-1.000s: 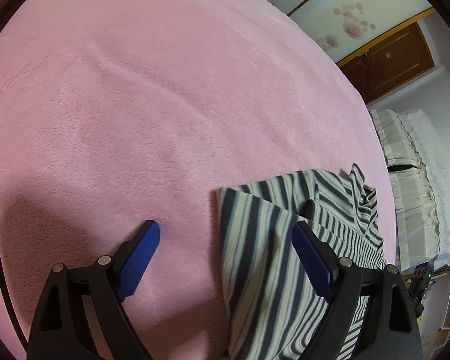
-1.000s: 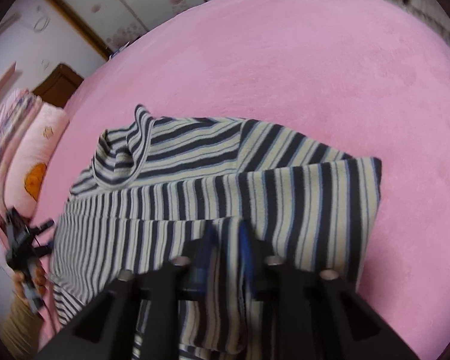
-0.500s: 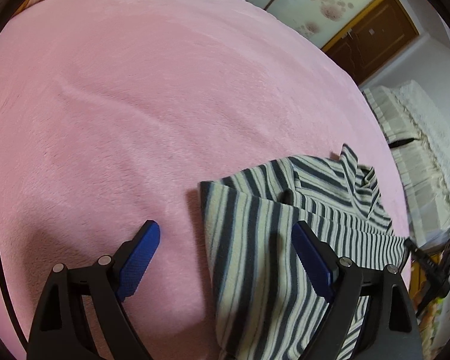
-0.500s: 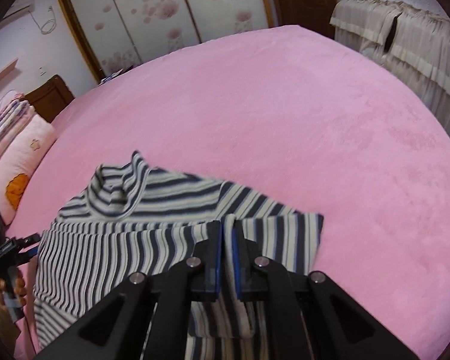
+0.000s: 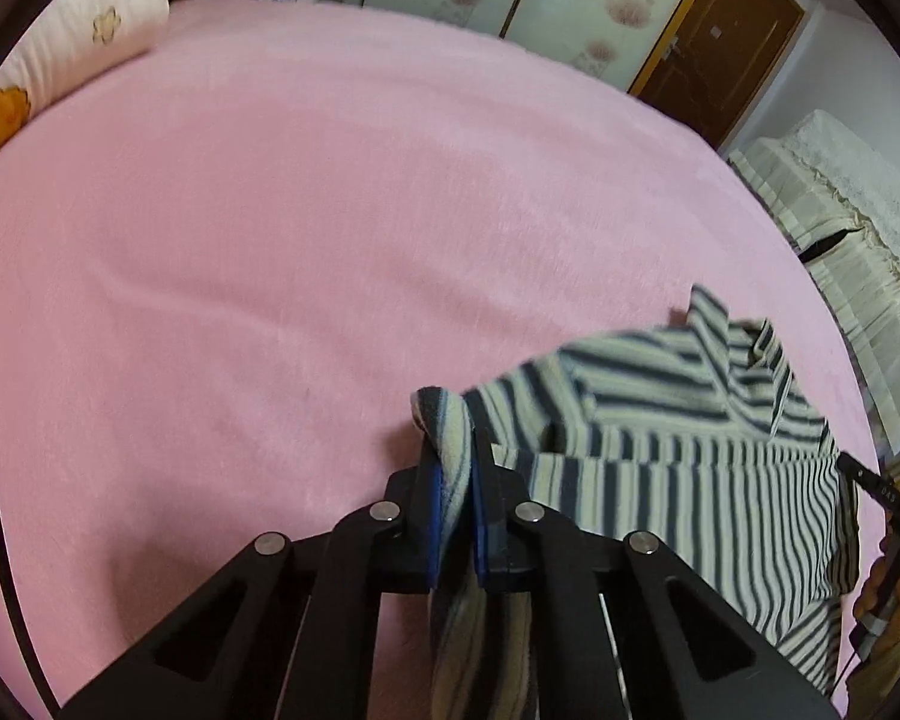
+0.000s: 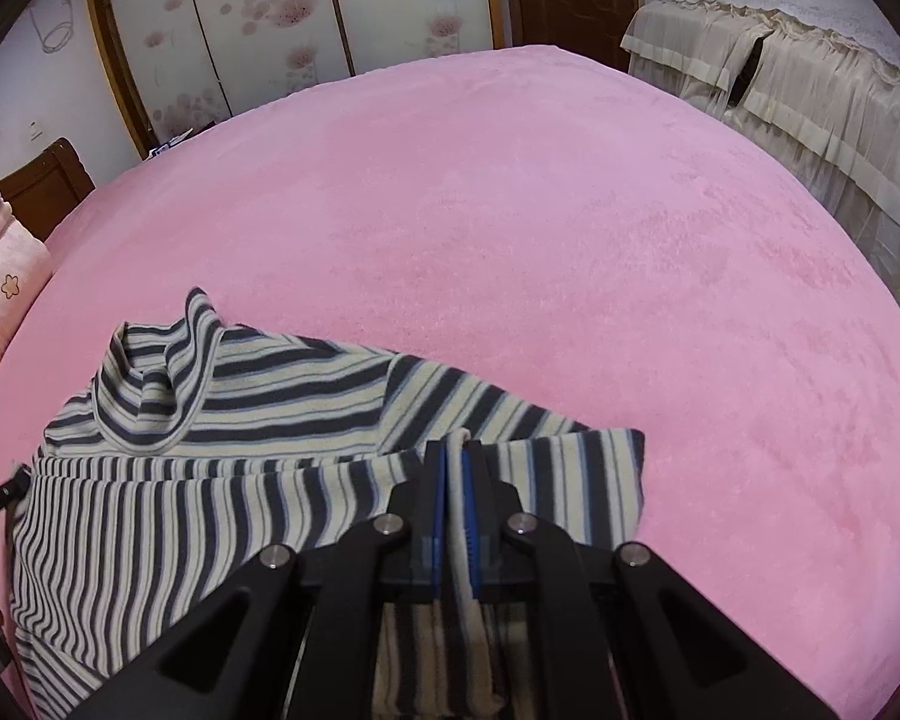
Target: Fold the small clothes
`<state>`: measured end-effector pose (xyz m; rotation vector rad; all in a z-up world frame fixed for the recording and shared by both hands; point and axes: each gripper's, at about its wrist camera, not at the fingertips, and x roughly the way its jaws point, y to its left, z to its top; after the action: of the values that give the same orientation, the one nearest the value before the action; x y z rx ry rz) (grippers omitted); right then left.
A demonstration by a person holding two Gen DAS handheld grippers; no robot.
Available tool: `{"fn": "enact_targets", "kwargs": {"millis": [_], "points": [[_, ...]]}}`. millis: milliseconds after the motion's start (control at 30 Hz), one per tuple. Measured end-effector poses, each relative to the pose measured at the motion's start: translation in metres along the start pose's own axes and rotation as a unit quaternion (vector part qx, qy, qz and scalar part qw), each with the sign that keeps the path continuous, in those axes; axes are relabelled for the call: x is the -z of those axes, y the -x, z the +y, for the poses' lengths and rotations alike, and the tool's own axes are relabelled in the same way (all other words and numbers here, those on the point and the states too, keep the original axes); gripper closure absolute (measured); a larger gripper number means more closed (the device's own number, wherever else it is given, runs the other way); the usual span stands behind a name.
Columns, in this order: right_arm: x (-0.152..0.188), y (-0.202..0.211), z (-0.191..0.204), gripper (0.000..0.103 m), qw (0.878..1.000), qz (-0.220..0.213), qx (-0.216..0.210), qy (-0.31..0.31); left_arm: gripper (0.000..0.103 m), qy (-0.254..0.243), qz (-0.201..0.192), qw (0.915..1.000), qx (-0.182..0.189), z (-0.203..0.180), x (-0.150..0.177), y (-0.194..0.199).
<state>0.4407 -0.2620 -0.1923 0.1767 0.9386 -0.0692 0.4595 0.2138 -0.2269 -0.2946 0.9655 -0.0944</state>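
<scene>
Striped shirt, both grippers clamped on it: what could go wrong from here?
1. The left gripper pinches only a bunched edge of the striped shirt; it may slip out when pulled.
2. The right gripper holds a thin fold, so layers could shift apart.
3. The collar stands rumpled and may crease inside the fold.

The striped top (image 6: pixel 222 480) runs off frame, its hem seemingly hidden
</scene>
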Motion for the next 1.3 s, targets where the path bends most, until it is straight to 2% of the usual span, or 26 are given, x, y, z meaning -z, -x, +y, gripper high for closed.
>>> {"fn": "enact_targets", "kwargs": {"millis": [167, 467, 567, 600, 633, 700, 800, 933, 1033, 1167, 1300], "points": [[0.000, 0.001, 0.000, 0.098, 1.000, -0.012, 0.007, -0.009, 0.098, -0.025, -0.026, 0.9992, -0.016, -0.015, -0.011, 0.003], [0.008, -0.018, -0.001, 0.099, 0.999, 0.006, 0.042, 0.005, 0.096, -0.031, -0.011, 0.9974, -0.064, -0.012, -0.001, -0.024], [0.004, -0.009, -0.003, 0.095, 1.000, 0.015, 0.016, -0.003, 0.086, -0.023, -0.001, 0.9977, -0.064, -0.012, -0.004, -0.022], [0.003, -0.003, -0.005, 0.090, 1.000, 0.017, 0.004, -0.009, 0.077, -0.019, 0.001, 0.9977, -0.065, -0.012, -0.005, -0.020], [0.001, 0.006, -0.011, 0.084, 1.000, 0.019, -0.012, -0.020, 0.074, -0.016, -0.002, 0.9979, -0.063, -0.012, -0.006, -0.015], [0.000, 0.022, -0.018, 0.079, 0.999, 0.015, -0.033, -0.029, 0.068, -0.022, -0.014, 0.9977, -0.062, -0.013, -0.009, 0.000], [0.007, 0.046, -0.032, 0.079, 0.997, 0.022, -0.067, -0.035, 0.057, -0.039, -0.046, 0.9955, -0.073, -0.019, -0.008, 0.030], [0.030, 0.060, -0.048, 0.079, 0.991, 0.054, -0.105, -0.057, 0.051, -0.054, -0.070, 0.9939, -0.066, -0.030, 0.004, 0.069], [0.051, 0.057, -0.062, 0.079, 0.984, 0.078, -0.131, -0.095, 0.045, -0.052, -0.066, 0.9950, -0.054, -0.041, 0.025, 0.087], [0.066, 0.043, -0.073, 0.079, 0.969, 0.101, -0.168, -0.149, 0.044, -0.012, -0.044, 0.9988, -0.016, -0.044, 0.064, 0.101], [0.067, 0.048, -0.076, 0.077, 0.963, 0.082, -0.184, -0.181, 0.042, 0.021, -0.048, 0.9985, -0.018, -0.038, 0.096, 0.103]]}}
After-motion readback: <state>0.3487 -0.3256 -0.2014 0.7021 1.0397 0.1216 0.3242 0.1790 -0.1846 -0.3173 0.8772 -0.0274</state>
